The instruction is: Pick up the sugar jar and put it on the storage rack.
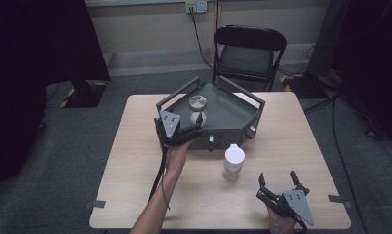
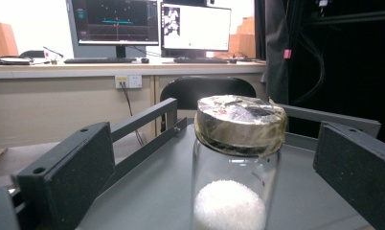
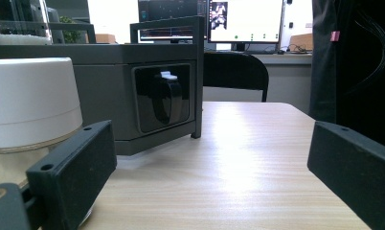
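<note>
The left gripper (image 1: 196, 126) is reaching over the edge of the dark metal tray (image 1: 243, 114) on the table (image 1: 135, 146). Its two black fingers (image 2: 68, 177) are spread wide apart and are not holding anything. Right between them stands a glass jar (image 2: 233, 191) with a shiny foil-wrapped lid (image 2: 241, 120). The jar has a heap of white grains (image 2: 229, 203) at the bottom. There is a gap on each side between the jar and the fingers, so they do not touch it yet.

The right gripper (image 1: 279, 184) rests low near the front of the table, with its fingers (image 3: 71, 170) also spread wide and empty. A second jar with a white cap (image 1: 234, 161) stands on the table just past its left finger, close to it but not between the two. It is hard to tell if that finger touches it.

The job looks like it is only starting. The left gripper is lined up around the foil-lid jar, which sits inside the tray. I think what is left is to close the fingers on the jar and lift it out.
</note>
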Action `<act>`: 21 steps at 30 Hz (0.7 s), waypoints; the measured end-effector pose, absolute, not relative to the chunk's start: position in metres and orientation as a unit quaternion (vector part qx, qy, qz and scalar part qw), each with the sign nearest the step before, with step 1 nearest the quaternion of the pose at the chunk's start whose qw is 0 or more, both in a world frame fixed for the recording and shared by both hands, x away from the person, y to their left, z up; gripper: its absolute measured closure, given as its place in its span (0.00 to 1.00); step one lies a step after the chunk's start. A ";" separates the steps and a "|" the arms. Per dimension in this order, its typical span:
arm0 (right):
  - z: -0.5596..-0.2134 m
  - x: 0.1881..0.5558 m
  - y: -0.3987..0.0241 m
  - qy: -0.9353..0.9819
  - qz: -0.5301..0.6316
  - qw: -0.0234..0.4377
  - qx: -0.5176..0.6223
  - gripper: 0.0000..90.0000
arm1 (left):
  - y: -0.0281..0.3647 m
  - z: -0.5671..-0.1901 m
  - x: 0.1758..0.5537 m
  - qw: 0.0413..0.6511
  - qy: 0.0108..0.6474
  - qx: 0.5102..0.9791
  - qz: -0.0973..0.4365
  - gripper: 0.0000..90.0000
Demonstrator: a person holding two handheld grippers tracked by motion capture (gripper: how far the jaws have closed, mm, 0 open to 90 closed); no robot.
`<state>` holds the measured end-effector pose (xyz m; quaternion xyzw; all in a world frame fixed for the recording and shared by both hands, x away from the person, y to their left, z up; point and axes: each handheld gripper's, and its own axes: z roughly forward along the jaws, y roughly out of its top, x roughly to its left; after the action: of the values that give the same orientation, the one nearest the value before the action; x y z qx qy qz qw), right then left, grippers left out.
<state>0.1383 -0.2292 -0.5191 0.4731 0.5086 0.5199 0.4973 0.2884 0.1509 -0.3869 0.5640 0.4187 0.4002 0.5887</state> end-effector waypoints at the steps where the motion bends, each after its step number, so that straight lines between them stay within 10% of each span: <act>1: -0.519 0.138 -0.229 0.509 0.520 0.497 0.473 0.02 | 0.155 -0.388 0.281 0.590 0.421 0.560 0.401 0.00; 21: -0.519 0.138 -0.229 0.508 0.519 0.498 0.473 0.02 | 0.175 -0.432 0.219 0.574 0.438 0.553 0.417 0.00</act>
<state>0.1383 -0.2289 -0.5192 0.4731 0.5082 0.5194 0.4981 0.2193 0.1752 -0.4316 0.5526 0.4378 0.4171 0.5736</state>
